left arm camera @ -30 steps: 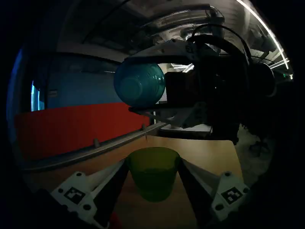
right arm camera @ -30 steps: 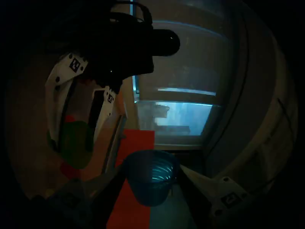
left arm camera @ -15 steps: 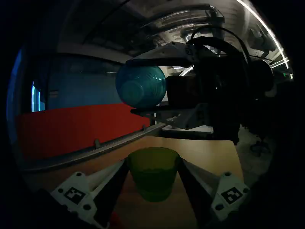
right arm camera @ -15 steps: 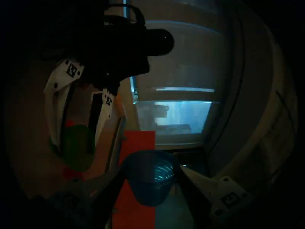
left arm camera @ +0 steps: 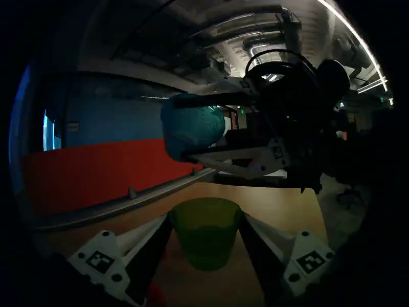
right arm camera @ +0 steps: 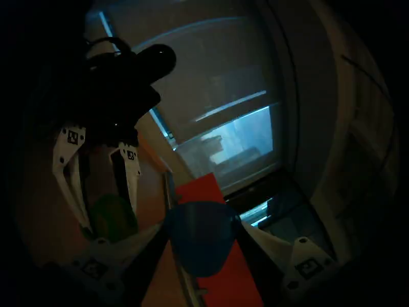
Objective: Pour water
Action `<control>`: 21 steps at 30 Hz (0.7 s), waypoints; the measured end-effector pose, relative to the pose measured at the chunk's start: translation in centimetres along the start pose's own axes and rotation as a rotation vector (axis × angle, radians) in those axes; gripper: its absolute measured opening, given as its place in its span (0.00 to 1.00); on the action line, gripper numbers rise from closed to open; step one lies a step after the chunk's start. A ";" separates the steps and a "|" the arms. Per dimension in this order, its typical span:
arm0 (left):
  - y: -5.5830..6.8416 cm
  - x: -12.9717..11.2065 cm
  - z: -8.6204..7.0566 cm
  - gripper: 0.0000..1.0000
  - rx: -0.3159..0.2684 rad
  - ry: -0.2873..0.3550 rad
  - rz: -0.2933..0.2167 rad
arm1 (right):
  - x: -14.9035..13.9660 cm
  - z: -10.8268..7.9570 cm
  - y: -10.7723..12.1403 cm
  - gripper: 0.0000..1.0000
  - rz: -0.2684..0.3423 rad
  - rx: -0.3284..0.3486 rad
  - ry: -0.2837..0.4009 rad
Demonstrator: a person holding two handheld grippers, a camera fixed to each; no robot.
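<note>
The green cup point(left arm camera: 205, 239) is pinched upright between the fingers of the left gripper point(left arm camera: 205, 226), by the wooden table point(left arm camera: 278, 203). Farther right and higher, the blue cup point(left arm camera: 192, 126) is clamped, tipped sideways, by the right gripper point(right arm camera: 203, 230).

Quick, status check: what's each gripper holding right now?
Left gripper: closed on the green cup.
Right gripper: closed on the blue cup, held up off the table.
</note>
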State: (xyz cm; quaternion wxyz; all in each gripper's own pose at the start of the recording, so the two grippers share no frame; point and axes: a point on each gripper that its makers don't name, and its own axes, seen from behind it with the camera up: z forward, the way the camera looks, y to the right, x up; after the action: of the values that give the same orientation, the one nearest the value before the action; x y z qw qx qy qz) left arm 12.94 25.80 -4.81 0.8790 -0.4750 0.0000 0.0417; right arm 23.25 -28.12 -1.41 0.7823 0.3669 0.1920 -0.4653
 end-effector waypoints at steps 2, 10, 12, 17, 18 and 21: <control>0.0 0.0 0.0 0.88 0.001 0.001 0.000 | -0.2 0.0 -0.2 0.91 0.055 0.001 0.001; -0.3 0.0 -0.2 0.88 0.005 -0.001 0.001 | -0.6 -0.4 0.2 0.91 0.322 -0.009 0.015; -0.3 0.0 -0.3 0.88 0.006 -0.001 0.002 | -0.7 -0.5 0.3 0.91 0.393 -0.007 0.018; -0.4 0.2 -0.3 0.88 0.007 -0.001 0.004 | -0.9 -0.6 0.6 0.91 0.561 0.004 0.024; -0.4 0.2 -0.4 0.88 0.007 -0.001 0.005 | -0.9 -0.6 0.6 0.91 0.599 0.008 0.025; -0.3 0.3 -0.4 0.88 0.006 -0.003 0.010 | -1.0 -0.6 0.8 0.91 0.704 0.021 0.030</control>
State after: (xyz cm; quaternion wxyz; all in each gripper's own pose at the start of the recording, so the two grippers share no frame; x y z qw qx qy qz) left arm 13.26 25.31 -4.74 0.8803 -0.4721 0.0009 0.0466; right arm 23.49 -26.84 -0.90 0.8880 0.4253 0.0607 -0.1636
